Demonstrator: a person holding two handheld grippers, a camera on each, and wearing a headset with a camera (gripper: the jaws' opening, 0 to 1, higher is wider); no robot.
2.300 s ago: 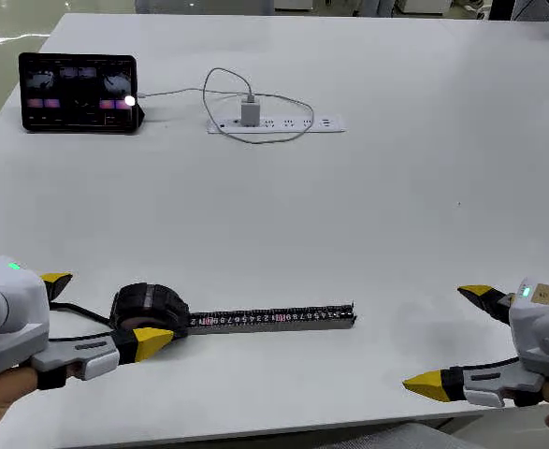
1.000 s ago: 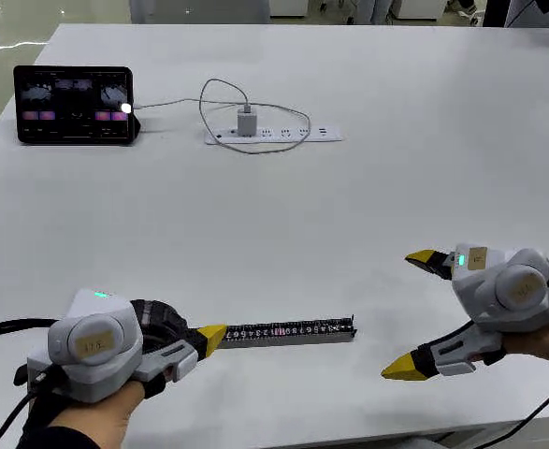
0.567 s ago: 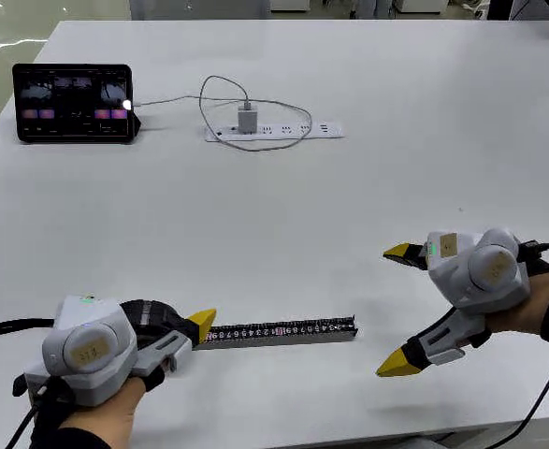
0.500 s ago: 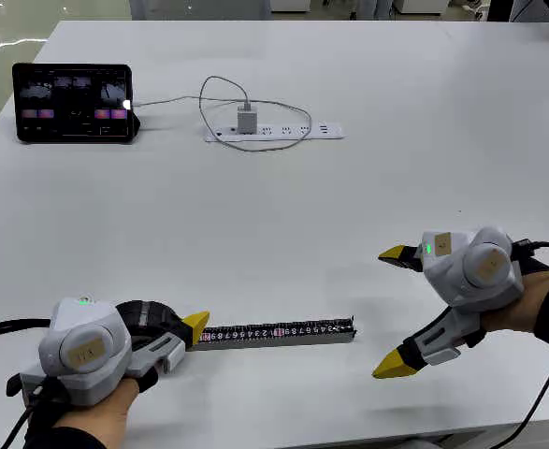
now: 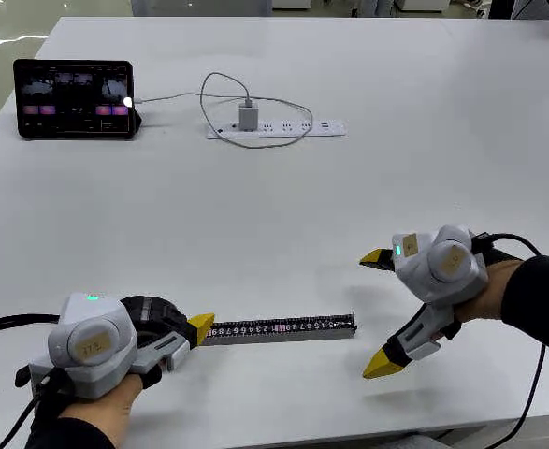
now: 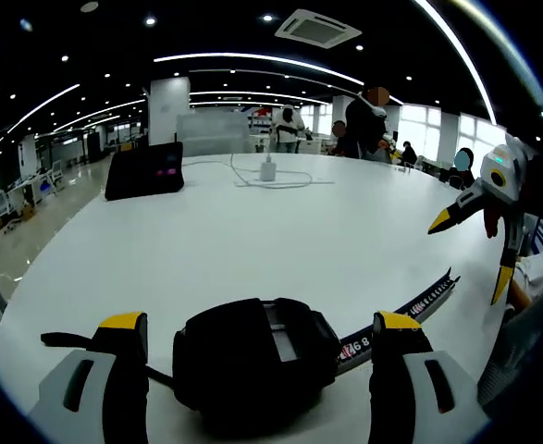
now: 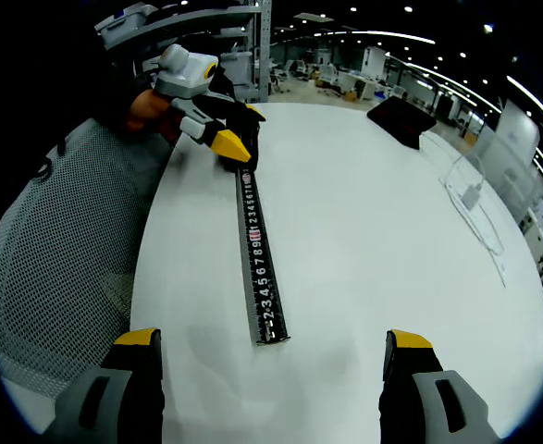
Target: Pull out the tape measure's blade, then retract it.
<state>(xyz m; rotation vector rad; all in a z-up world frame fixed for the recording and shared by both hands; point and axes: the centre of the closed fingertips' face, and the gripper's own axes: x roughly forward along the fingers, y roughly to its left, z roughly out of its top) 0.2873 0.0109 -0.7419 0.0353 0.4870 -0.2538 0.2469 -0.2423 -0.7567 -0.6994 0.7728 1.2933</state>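
you're about halfway through, by the look of it. the tape measure (image 5: 158, 314) sits on the white table (image 5: 283, 206) near its front edge, on your left side, and its blade (image 5: 283, 327) is already drawn out, lying flat on the table and running towards your right. so the pulling-out part looks done, or at least well begun, though i can't tell whether you mean to draw it further. the retracting is all still ahead, since the blade is out and nothing is feeding it back into the case. your left gripper (image 6: 259, 321) has its fingers spread on either side of the black case, and in the left gripper view a little gap shows on both sides, so they straddle it rather than pinch it. your right gripper (image 5: 374, 310) stands wide open and holds nothing. in the head view it hovers just past the free end of the blade, apart from it. in the right gripper view that end (image 7: 273, 335) lies between the two yellow tips and a little ahead of them, with bare table on both sides. to finish, you'll likely need the case held firm and the blade let back in, or its end guided home.
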